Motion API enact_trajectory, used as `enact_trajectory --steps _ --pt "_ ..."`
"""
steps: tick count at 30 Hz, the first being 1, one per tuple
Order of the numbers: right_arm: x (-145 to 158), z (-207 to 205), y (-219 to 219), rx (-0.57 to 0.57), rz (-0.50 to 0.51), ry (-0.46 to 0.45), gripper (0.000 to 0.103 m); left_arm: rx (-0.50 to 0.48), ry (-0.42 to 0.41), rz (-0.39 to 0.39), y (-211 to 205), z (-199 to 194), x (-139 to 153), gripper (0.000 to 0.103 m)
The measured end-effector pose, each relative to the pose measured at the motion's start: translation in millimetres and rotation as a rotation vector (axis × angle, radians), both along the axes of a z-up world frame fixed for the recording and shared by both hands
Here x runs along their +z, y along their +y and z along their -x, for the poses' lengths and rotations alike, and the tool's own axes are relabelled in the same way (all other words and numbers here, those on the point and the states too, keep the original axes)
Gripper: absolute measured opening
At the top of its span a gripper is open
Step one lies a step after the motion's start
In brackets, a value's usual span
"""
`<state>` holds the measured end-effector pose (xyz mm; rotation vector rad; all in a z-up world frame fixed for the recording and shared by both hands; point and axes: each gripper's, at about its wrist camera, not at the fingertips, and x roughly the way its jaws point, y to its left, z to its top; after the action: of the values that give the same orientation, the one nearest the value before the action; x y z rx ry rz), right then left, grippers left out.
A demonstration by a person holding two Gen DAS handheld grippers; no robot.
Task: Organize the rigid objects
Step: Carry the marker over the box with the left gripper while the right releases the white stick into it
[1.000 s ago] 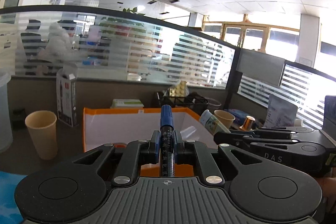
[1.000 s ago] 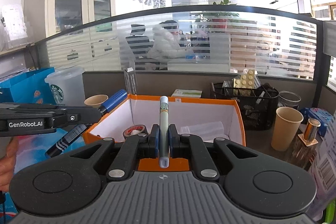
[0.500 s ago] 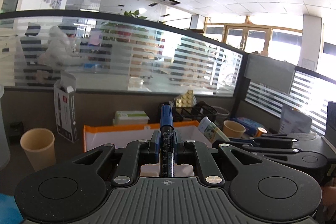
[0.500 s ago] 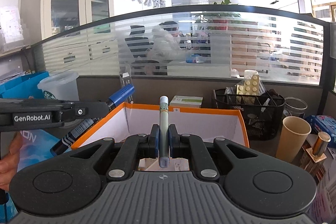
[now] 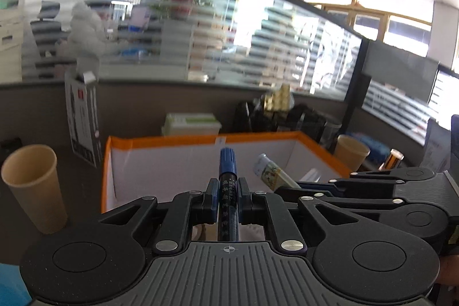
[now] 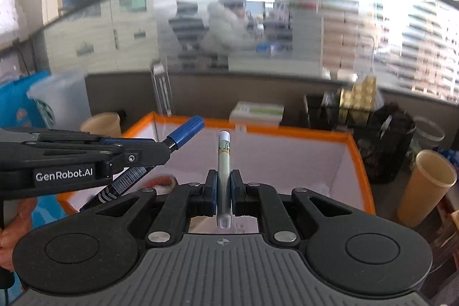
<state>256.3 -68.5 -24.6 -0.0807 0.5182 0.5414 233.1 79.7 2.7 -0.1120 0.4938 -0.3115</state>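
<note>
Orange-rimmed box [image 5: 160, 140] w/ white walls dead ahead, both tools near its front edge. Left gripper [image 5: 226, 195] pinching blue-capped marker [image 5: 227, 171]; right gripper [image 6: 222, 189] pinching pale slim pen [image 6: 223, 159] (cap end fwd). Carry-to-box step, prob. almost done. Next: get tips over rim, lower, let go inside.

The left gripper [image 5: 227, 198] and the right gripper [image 6: 223, 192] hang side by side above the near rim of the orange-edged box [image 6: 355, 151], both tilted slightly downward, jaws closed, probably nearly level with each other.
</note>
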Motion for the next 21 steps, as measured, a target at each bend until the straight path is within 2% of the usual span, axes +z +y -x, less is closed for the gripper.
enact_trajectory --steps 8,15,19,21 --pt "-25.2 -14.3 10.3 -0.002 0.073 0.073 0.009 -0.004 0.042 -0.037 -6.0 -6.7 -15.0 0.011" --pt "-31.3 -16.5 11.3 -0.011 0.075 0.094 0.011 0.004 0.067 -0.05 -8.5 -8.8 -21.3 0.011" --pt "-24.1 -9.4 6.9 -0.021 0.062 0.075 0.016 0.018 0.055 -0.044 -6.7 -1.7 -14.7 0.017" --pt "-18.3 -3.6 3.0 -0.031 0.056 0.06 0.02 0.035 0.045 -0.044 -5.6 3.3 -9.2 0.03"
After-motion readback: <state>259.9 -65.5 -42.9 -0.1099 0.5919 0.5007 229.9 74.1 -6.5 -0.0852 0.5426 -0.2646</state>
